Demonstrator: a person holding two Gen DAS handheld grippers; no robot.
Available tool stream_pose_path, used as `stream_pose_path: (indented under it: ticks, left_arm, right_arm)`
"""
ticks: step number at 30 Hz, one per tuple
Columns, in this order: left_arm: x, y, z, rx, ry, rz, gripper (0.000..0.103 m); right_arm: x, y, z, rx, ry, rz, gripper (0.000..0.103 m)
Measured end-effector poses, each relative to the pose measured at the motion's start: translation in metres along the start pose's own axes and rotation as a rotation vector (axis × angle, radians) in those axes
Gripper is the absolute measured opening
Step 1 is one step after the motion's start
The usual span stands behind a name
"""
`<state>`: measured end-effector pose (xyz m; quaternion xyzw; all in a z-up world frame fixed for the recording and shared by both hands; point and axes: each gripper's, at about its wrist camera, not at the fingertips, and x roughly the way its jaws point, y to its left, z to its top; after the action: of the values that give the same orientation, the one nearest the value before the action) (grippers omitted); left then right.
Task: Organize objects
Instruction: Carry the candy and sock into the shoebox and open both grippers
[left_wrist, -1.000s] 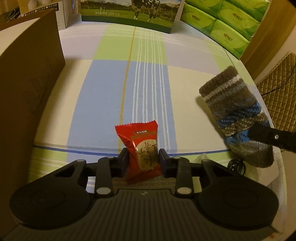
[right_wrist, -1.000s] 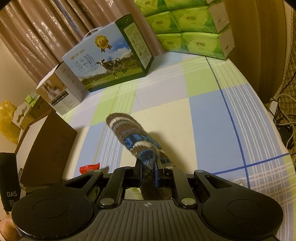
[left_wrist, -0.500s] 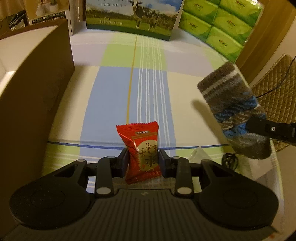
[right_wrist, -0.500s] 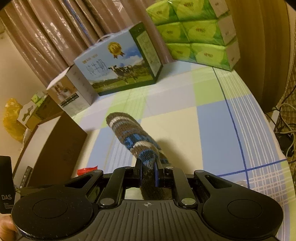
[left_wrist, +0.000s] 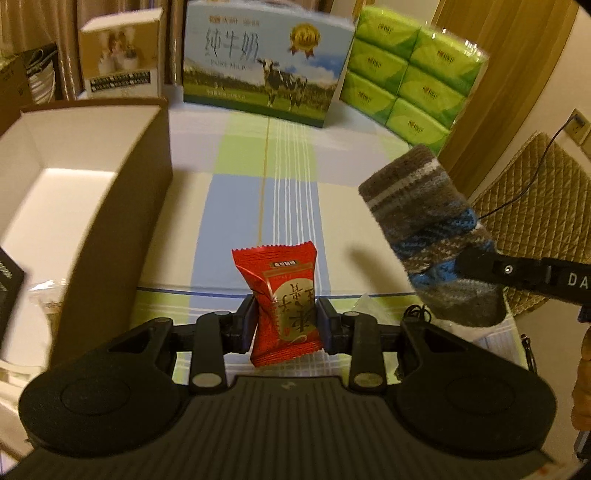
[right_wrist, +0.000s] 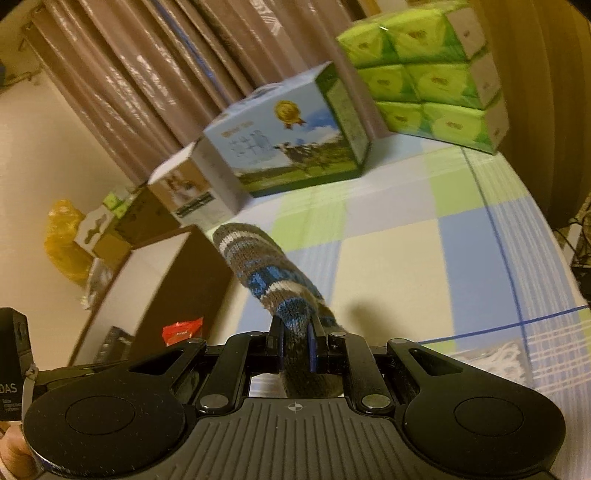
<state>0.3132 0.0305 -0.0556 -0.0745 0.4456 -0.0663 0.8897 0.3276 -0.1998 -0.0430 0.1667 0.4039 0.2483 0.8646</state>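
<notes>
Snack packet (left_wrist: 284, 306), red, glossy crinkled film with serrated top seam and round printed label; pinched upright between the closed fingers of the left gripper (left_wrist: 284, 325), held in the air above the near edge of the checked tablecloth (left_wrist: 236, 229). Knitted sock (left_wrist: 432, 236), thick ribbed wool in brown, grey, white and blue bands, soft and drooping; clamped at mid-length in the right gripper (right_wrist: 297, 345), cuff end pointing up and forward, toe end hanging below the fingers. Change over the last second: both tools raised and carried leftward, so that the brown cardboard box (left_wrist: 122, 206), formerly seen only as a side wall, now shows its open top and pale interior beside the left gripper. Judged meaning: transport stage under way, both items lifted clear of the cloth and nearing the box, deposit not yet made. Box walls stiff, matte, straight-edged; a dark flat item and a clear wrapper visible low inside, identity uncertain. Background stock: milk carton (left_wrist: 266, 62) with cow print, rigid card; green tissue packs (left_wrist: 413, 81), soft plastic-wrapped, stacked.
</notes>
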Motion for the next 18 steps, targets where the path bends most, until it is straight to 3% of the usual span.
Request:
stream_pose_path:
  ticks: [8, 18]
  left_arm:
    - [-0.046, 0.019, 0.001, -0.017, -0.063, -0.002, 0.029]
    - [-0.09, 0.071, 0.001, -0.039, -0.117, 0.054, 0.029]
  right_arm:
    - [-0.004, 0.047, -0.004, -0.024, -0.007, 0.094, 0.009]
    - [0.019, 0.115, -0.011, -0.043, 0.001, 0.21, 0.009]
